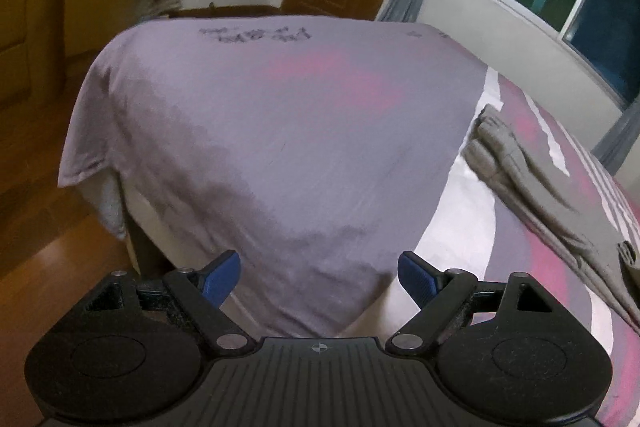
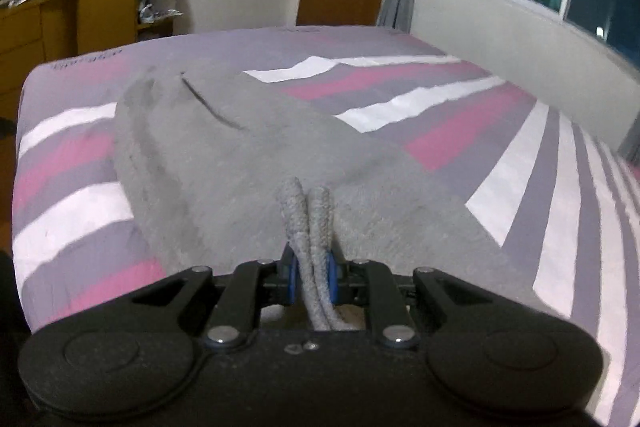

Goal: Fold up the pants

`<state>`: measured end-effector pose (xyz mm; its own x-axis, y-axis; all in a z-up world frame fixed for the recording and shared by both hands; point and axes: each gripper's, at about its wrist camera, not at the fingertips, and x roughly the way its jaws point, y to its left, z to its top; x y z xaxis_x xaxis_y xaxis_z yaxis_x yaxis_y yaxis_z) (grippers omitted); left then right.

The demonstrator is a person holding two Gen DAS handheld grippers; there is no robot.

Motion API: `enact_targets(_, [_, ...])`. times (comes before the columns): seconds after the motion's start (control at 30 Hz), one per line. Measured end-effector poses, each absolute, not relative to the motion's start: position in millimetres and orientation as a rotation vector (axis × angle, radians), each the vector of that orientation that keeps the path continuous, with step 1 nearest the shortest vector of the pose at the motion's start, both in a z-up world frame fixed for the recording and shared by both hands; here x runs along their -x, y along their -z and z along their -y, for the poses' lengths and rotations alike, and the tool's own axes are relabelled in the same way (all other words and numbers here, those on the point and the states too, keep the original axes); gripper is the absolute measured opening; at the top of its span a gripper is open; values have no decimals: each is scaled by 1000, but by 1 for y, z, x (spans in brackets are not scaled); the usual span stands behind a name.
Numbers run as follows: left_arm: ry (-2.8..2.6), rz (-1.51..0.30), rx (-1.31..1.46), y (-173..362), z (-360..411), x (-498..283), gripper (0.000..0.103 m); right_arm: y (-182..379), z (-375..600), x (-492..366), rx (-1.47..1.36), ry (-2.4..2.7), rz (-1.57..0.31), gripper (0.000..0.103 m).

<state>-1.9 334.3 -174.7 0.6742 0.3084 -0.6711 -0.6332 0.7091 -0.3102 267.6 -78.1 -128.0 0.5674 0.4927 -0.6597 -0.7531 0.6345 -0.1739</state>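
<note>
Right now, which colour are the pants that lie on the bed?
Plain grey pants, clearest in the right wrist view, where the right gripper grips them.

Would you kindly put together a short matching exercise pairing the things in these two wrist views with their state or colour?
Column one:
1. left gripper
2. right gripper
3. pants
4. bedspread

Column two:
A. grey, lying on the bed
B. jaws wide apart, holding nothing
C. striped pink, white and purple-grey
D. jaws shut on a bunch of grey fabric

Pairs: 1-B, 2-D, 3-A, 4-C
</note>
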Motion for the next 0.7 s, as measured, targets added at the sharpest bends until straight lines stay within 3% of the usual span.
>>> enact_targets(0.13, [-538, -641, 566, 179, -326, -1, 86, 127, 70, -260, 568, -788, -594, 14])
enact_targets(0.23, [-501, -642, 546, 174, -312, -10, 86, 136, 66, -258, 484, -875, -758, 39])
enact_targets(0.3, [-466, -645, 535, 169, -302, -18, 86, 133, 74, -260, 281, -921, -838, 66])
enact_targets(0.37, [-430, -631, 520, 161, -293, -26, 86, 119, 93, -259, 89, -950, -817, 62])
enact_targets(0.4, [-389, -622, 514, 154, -286, -34, 86, 112, 103, -255, 27, -982, -790, 46])
enact_targets(0.53, [-221, -602, 466, 131, -251, -77, 85, 93, 160, -236, -62, -718, -638, 42])
enact_targets(0.6, [-118, -603, 468, 122, -226, -106, 85, 92, 195, -228, -36, -501, -591, 46])
enact_targets(0.7, [65, -603, 526, 112, -185, -151, 83, 100, 255, -223, -83, -247, -604, 46])
